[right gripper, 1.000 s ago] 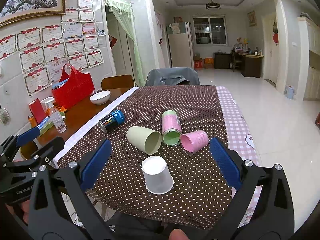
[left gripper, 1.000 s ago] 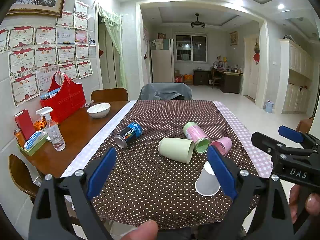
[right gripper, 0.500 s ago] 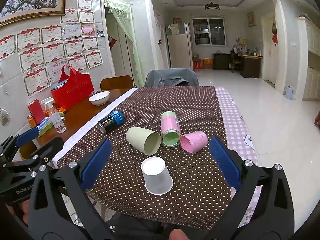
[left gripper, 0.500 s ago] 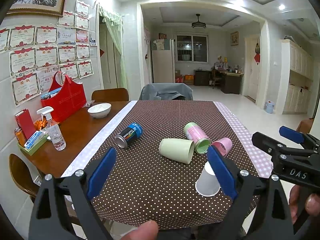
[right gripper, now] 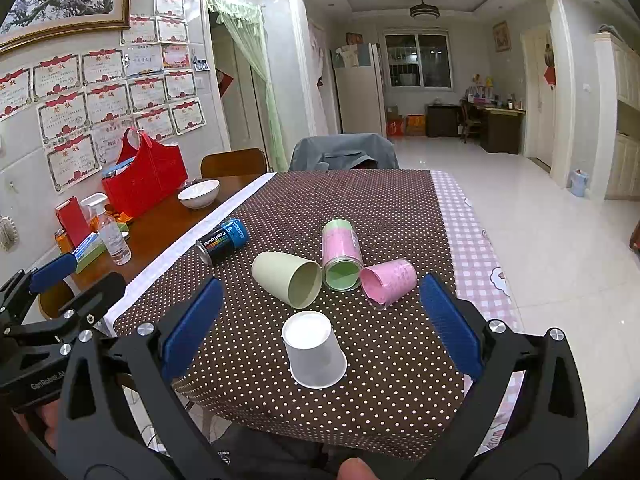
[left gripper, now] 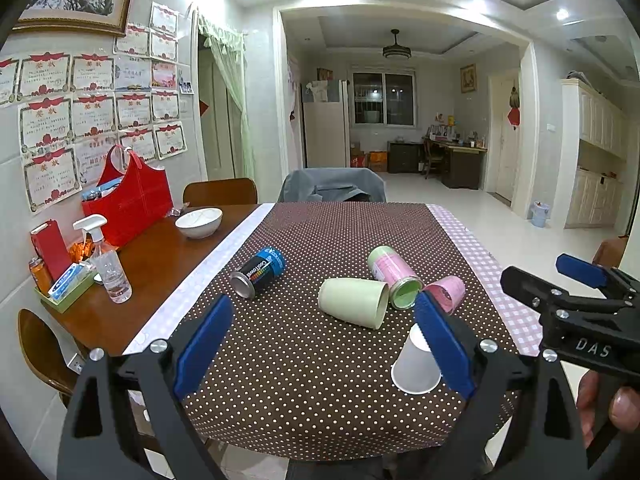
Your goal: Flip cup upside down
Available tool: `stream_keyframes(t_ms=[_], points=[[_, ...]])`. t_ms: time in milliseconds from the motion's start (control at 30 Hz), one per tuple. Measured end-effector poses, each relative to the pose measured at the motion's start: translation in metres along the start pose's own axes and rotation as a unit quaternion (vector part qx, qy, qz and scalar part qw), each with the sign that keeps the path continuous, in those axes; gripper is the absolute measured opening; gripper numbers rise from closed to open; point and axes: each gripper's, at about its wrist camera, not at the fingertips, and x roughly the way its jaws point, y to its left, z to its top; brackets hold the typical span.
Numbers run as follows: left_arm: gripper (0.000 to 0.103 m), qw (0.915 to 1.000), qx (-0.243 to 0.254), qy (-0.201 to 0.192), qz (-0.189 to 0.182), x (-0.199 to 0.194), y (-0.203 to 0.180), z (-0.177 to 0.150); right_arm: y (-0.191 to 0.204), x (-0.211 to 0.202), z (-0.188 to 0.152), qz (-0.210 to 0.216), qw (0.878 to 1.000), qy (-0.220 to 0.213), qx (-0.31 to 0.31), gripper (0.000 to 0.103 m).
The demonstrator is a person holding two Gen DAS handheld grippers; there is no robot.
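Note:
A white paper cup (right gripper: 315, 349) stands upside down, base up, near the front edge of the brown dotted tablecloth (right gripper: 312, 208); in the left wrist view the white paper cup (left gripper: 414, 364) is partly behind my right finger. A pale green cup (right gripper: 287, 278), a pink-and-green cup (right gripper: 341, 253) and a pink cup (right gripper: 388, 281) lie on their sides behind it. My right gripper (right gripper: 320, 328) is open and empty, just in front of the white cup. My left gripper (left gripper: 320, 344) is open and empty, to the left of the white cup.
A blue-and-black can (left gripper: 259, 271) lies on its side left of the cups. On the bare wooden table (left gripper: 160, 248) to the left stand a white bowl (left gripper: 199, 222), a spray bottle (left gripper: 106, 260) and a red bag (left gripper: 128, 200). A grey-draped chair (left gripper: 332, 186) is at the far end.
Both views have shifted very slightly; the cups and the can have not moved. Both grippers stay open.

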Motion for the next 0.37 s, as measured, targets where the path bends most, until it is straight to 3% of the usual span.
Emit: stream_keyframes(t_ms=[367], points=[[0.091,0.9999,-0.005,0.010,0.007,0.0029,0.0019,0.0000,-0.0003,0.0007,-0.0003,-0.001,1.000,0.001,0.000,0.097]])
